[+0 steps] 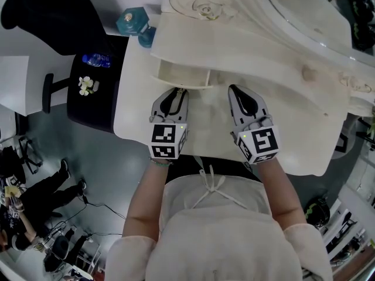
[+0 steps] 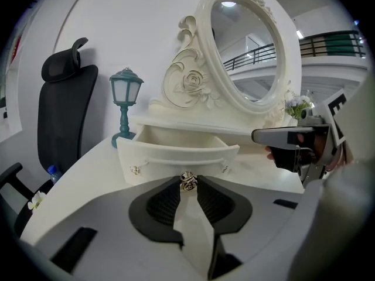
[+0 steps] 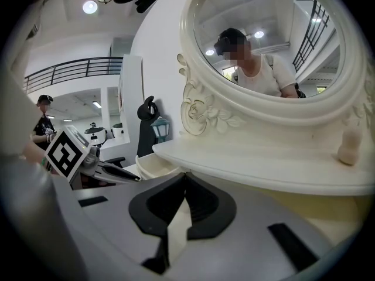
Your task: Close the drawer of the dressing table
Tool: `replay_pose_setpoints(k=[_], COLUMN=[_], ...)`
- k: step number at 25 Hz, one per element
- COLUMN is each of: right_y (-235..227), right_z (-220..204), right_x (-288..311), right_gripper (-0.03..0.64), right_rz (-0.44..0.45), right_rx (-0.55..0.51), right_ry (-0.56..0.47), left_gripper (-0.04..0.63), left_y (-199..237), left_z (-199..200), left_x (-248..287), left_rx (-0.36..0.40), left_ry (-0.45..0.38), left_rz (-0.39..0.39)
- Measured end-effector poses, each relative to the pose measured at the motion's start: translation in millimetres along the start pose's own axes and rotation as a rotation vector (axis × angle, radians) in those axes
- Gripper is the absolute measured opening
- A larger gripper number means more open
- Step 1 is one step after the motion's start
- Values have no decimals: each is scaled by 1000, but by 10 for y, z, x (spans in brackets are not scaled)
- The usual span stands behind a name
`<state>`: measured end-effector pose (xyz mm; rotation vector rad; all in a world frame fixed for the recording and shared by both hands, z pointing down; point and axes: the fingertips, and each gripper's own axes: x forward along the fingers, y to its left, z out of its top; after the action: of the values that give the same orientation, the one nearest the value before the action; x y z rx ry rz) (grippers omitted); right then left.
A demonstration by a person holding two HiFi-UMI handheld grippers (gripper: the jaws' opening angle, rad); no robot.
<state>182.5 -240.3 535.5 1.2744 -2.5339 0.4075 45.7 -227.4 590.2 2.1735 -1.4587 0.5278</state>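
The cream dressing table (image 1: 275, 81) has its small drawer (image 1: 181, 76) pulled out under the shelf. In the left gripper view the drawer front (image 2: 176, 155) curves toward me with a metal knob (image 2: 187, 181) at its middle. My left gripper (image 2: 187, 184) has both fingertips closed against that knob. In the head view the left gripper (image 1: 176, 92) points at the drawer front. My right gripper (image 1: 234, 90) lies beside it, to the right, under the shelf edge. Its jaws (image 3: 186, 175) meet at the tips with nothing between them.
A teal lantern (image 1: 136, 23) stands on the white tabletop (image 1: 135, 116) left of the drawer. A black chair (image 1: 53, 16) and a black stand with a bottle (image 1: 96, 59) are further left. The oval mirror (image 2: 249, 51) rises behind the drawer. A person stands on the floor at the lower left (image 1: 41, 195).
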Motion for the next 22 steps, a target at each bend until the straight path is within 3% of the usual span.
replay_pose_setpoints(k=[22], right_y=[-39], right_z=[115], right_x=[200], right_gripper=[6], right_rz=[8], right_rx=[-51], right_ry=[-18], left_gripper=[106], left_y=[55], left_z=[219], left_x=[306], left_rx=[31], left_ry=[24], left_rz=[-52])
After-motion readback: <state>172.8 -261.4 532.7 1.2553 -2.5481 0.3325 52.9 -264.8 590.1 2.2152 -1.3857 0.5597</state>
